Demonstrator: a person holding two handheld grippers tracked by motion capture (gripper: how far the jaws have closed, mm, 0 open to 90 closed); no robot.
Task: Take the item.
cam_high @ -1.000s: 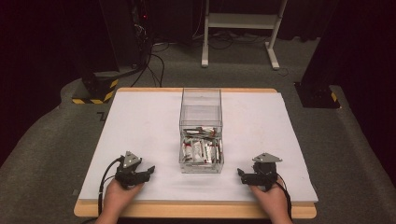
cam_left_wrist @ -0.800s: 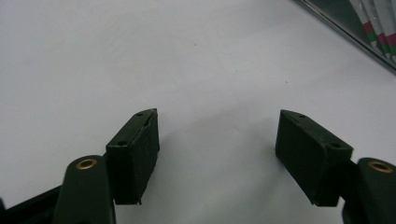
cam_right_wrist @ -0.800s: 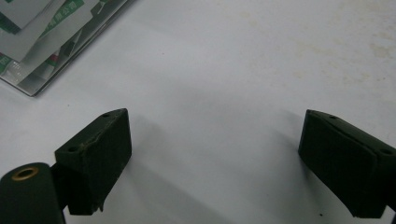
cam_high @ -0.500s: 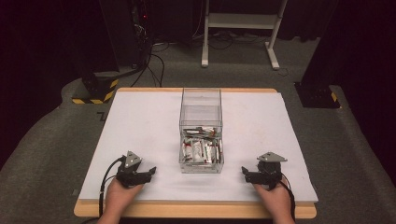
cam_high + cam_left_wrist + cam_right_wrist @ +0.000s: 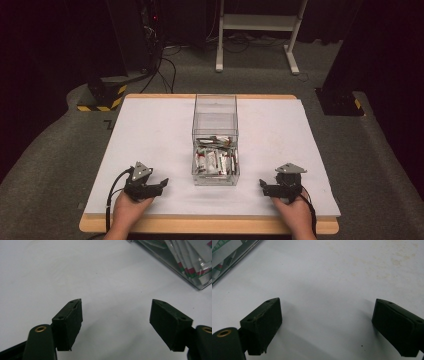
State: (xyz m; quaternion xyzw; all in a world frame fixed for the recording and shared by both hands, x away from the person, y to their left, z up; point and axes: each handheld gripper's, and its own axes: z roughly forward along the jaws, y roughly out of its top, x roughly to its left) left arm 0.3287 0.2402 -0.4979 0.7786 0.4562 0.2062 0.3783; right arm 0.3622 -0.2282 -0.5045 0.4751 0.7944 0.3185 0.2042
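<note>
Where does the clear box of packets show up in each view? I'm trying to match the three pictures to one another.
High view: the clear box stands mid-table, between the two grippers.
Left gripper view: its near corner, with packets inside, sits at the top right.
Right gripper view: one edge of the box cuts the top left corner.
Shared landmark: the white table surface around the box.

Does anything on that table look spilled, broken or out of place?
Nothing stands out. The packets all lie inside the clear box, none spilled on the white table. Both grippers, left and right, rest open beside it.
</note>
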